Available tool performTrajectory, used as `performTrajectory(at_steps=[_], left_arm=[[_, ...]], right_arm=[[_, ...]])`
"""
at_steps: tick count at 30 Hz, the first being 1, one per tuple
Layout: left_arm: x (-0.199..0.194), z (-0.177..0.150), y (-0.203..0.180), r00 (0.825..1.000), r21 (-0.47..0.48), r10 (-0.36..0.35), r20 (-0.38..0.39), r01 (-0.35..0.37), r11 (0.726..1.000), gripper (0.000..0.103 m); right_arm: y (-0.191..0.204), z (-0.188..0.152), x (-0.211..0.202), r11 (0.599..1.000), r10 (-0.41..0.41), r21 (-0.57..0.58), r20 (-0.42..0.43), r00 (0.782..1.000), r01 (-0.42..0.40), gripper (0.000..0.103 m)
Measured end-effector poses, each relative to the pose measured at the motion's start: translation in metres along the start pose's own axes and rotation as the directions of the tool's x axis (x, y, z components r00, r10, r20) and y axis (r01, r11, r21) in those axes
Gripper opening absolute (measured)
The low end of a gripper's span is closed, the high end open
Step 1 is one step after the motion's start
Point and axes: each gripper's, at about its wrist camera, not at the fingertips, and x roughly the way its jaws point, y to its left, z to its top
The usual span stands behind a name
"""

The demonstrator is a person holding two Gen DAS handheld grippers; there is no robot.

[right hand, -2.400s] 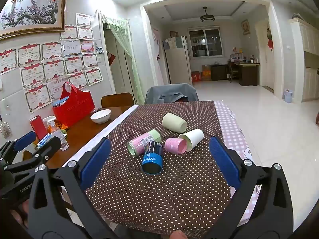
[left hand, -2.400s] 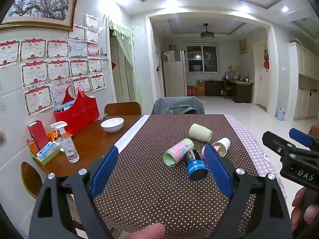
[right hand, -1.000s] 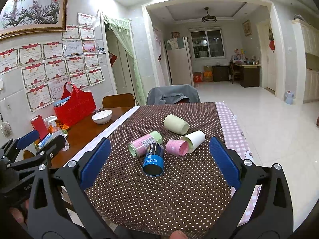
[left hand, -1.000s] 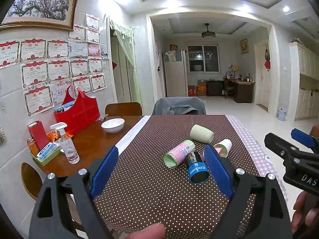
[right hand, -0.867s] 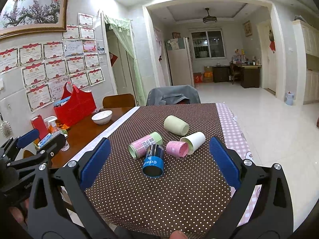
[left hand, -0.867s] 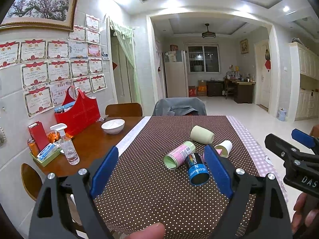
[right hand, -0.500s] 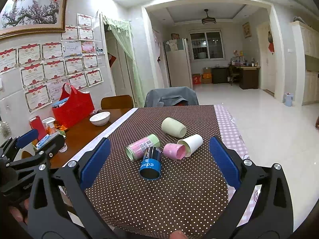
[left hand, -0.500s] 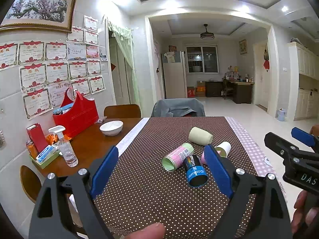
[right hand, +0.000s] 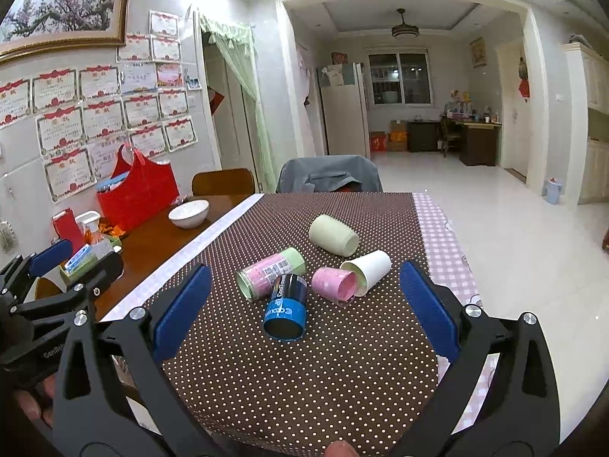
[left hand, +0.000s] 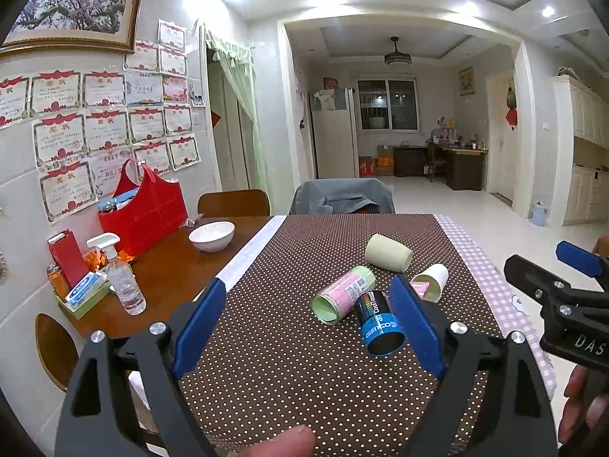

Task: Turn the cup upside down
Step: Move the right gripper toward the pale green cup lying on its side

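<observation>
On the dotted cloth (right hand: 304,373) ahead of us, five cups lie on their sides in a cluster: blue cup (right hand: 285,306) nearest, pink-label cup (right hand: 271,273) touching it, pink cup (right hand: 335,283), white cup (right hand: 367,267), pale green cup (right hand: 333,236) farthest. We hold our right gripper (right hand: 302,306) wide open and empty, the blue cup framed between its jaws but farther out. Our left gripper (left hand: 306,321) gapes open too, holding nothing, cups beyond its right jaw. One bowl (left hand: 211,236) sits at left.
</observation>
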Motion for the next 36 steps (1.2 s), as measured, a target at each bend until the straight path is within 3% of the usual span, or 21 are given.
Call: performTrajectory(at_steps=[11, 21, 28, 36], left_arm=[[0.057, -0.007, 0.012, 0.995, -0.010, 0.009, -0.097, -0.010, 1.000, 0.086], [0.124, -0.009, 0.023, 0.979, -0.015, 0.016, -0.205, -0.020, 1.000, 0.086], [0.184, -0.001, 0.019, 0.966, -0.007, 0.012, -0.258, -0.014, 1.000, 0.086], [0.260, 0.007, 0.014, 0.948, 0.006, 0.018, -0.318, -0.017, 1.000, 0.086]], right_arm=[[0.001, 0.007, 0.055, 0.999, 0.008, -0.033, -0.095, 0.995, -0.011, 0.097], [-0.004, 0.010, 0.123, 0.999, 0.024, -0.031, -0.220, 0.975, -0.031, 0.097], [-0.018, 0.023, 0.191, 0.998, 0.012, -0.061, -0.313, 0.950, -0.032, 0.097], [-0.039, 0.032, 0.288, 0.990, -0.001, -0.125, -0.462, 0.887, -0.065, 0.097]])
